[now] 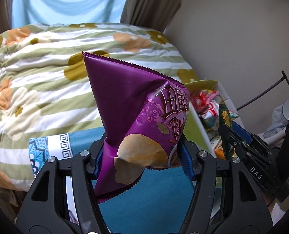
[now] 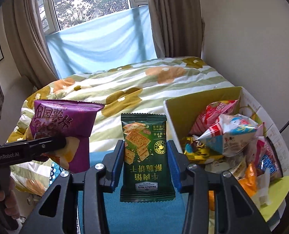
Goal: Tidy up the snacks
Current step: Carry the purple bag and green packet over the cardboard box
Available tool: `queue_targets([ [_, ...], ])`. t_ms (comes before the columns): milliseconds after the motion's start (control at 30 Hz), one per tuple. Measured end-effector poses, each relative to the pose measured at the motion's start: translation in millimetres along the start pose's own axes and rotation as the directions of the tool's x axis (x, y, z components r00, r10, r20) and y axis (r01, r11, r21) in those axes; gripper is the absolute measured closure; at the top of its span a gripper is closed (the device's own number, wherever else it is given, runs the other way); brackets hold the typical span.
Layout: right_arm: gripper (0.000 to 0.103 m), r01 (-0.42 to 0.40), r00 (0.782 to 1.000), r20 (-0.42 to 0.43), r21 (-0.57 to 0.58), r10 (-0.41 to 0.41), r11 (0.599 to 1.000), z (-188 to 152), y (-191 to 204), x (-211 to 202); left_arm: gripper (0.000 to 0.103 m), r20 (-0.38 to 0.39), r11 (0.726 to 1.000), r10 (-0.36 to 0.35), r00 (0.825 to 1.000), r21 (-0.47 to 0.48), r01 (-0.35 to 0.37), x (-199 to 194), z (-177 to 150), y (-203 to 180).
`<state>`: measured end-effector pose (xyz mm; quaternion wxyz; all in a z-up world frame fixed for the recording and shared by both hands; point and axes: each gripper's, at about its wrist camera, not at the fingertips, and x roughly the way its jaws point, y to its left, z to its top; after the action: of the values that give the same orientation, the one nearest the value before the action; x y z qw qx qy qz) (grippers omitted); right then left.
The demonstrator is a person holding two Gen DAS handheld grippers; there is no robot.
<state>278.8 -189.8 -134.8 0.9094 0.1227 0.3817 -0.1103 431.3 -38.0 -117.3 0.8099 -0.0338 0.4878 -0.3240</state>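
Note:
My left gripper (image 1: 143, 154) is shut on a purple chip bag (image 1: 136, 107), held up above the teal cloth (image 1: 150, 204). The same purple chip bag (image 2: 64, 124) shows at the left of the right wrist view, clamped in the left gripper (image 2: 53, 146). My right gripper (image 2: 145, 156) is shut on a dark green cracker packet (image 2: 146, 156), lifted upright with its print upside down. In the left wrist view the right gripper (image 1: 225, 126) appears at the right edge with the green cracker packet (image 1: 225, 117) sticking up from it.
A cardboard box (image 2: 203, 99) full of several mixed snack bags (image 2: 232, 136) stands to the right, also seen as the box (image 1: 203, 84) behind the purple bag. A floral striped duvet (image 2: 144, 81) covers the bed behind. Curtains and a window lie beyond.

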Motion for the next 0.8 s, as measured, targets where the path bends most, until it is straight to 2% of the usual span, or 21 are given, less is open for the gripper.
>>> queue_targets([
  [167, 0.063, 0.011, 1.000, 0.029, -0.005, -0.011, 1.000, 12.0, -52.8, -41.5, 0.044, 0.013, 0.998, -0.063, 0.998, 0.006, 0.063, 7.8, -5.4, -79.8],
  [367, 0.063, 0.040, 0.998, 0.054, -0.007, -0.040, 0.999, 25.9, -128.6, -79.4, 0.044, -0.024, 0.990, -0.139, 0.990, -0.005, 0.139, 48.6, -19.6, -164.3],
  [600, 0.063, 0.034, 0.997, 0.073, -0.001, -0.034, 0.999, 35.1, -196.6, -94.6, 0.044, -0.010, 0.992, -0.119, 0.993, -0.030, 0.119, 90.9, -27.9, -224.5],
  [667, 0.063, 0.028, 0.997, 0.069, -0.010, -0.027, 1.000, 37.2, -207.4, -93.1, 0.037, -0.012, 0.993, -0.094, 0.996, -0.074, 0.093, 99.8, -30.5, -225.0],
  [733, 0.063, 0.010, 0.998, 0.060, -0.019, -0.009, 1.000, 38.6, -214.3, -90.2, 0.008, -0.018, 0.993, -0.043, 0.999, -0.112, 0.041, 104.1, -36.2, -225.2],
  [800, 0.063, -0.010, 0.999, 0.051, -0.034, 0.012, 0.999, 40.9, -219.5, -86.6, 0.002, -0.009, 0.991, 0.009, 1.000, -0.130, -0.010, 99.3, -42.7, -221.4],
])
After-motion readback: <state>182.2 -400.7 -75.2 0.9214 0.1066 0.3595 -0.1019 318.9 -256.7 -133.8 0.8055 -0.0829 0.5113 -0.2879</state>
